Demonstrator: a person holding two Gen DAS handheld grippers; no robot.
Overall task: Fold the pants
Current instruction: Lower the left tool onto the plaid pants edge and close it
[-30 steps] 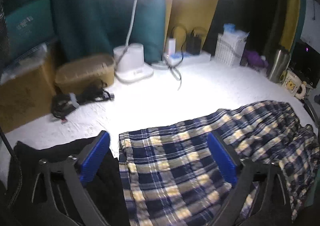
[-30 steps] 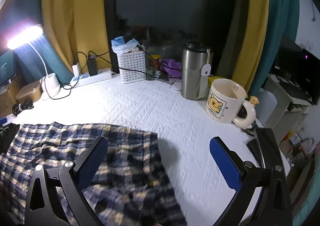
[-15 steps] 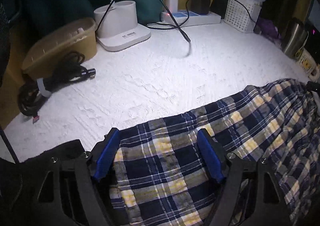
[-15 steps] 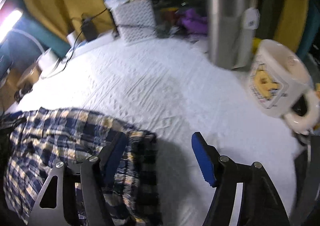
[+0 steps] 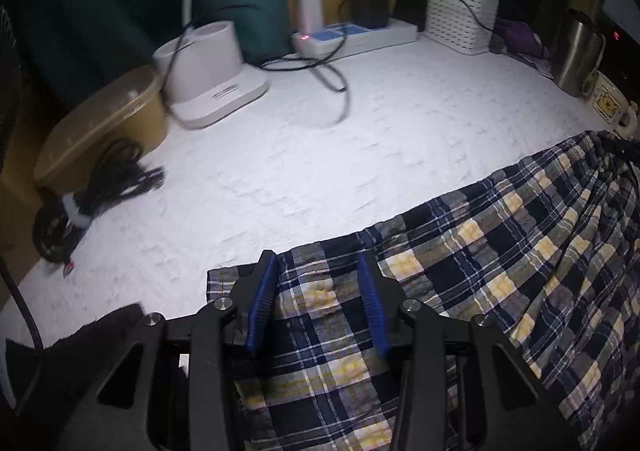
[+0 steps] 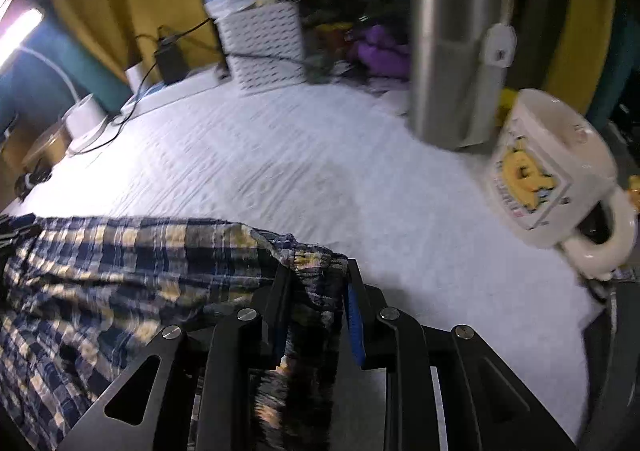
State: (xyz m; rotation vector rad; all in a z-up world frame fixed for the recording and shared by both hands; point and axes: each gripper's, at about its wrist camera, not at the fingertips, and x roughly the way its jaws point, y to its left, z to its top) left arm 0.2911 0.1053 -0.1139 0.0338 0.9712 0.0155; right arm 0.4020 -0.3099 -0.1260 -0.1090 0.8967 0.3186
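Observation:
Blue, yellow and grey plaid pants (image 5: 500, 271) lie across the near side of the white textured table cover (image 5: 320, 151). My left gripper (image 5: 316, 263) stands over one end of the pants near the hem corner. Its jaws are closing with flat, slightly puckered cloth between the blue pads (image 5: 260, 303). In the right wrist view the pants (image 6: 120, 263) run off to the left. My right gripper (image 6: 320, 271) is at their other end, jaws closing, with a bunched ridge of fabric pinched between its pads (image 6: 354, 315).
At the back left are a white lamp base (image 5: 212, 71), a tan box (image 5: 104, 123) and a black cable bundle (image 5: 100, 187). A power strip (image 5: 352, 35) and white basket (image 6: 264, 43) line the back. A steel tumbler (image 6: 452, 59) and mug (image 6: 548, 171) stand right. Black cloth (image 5: 100, 331) lies beside the left gripper.
Both grippers came down onto the pants and their jaws narrowed from wide open. The right one gathered the fabric edge into a ridge between its pads.

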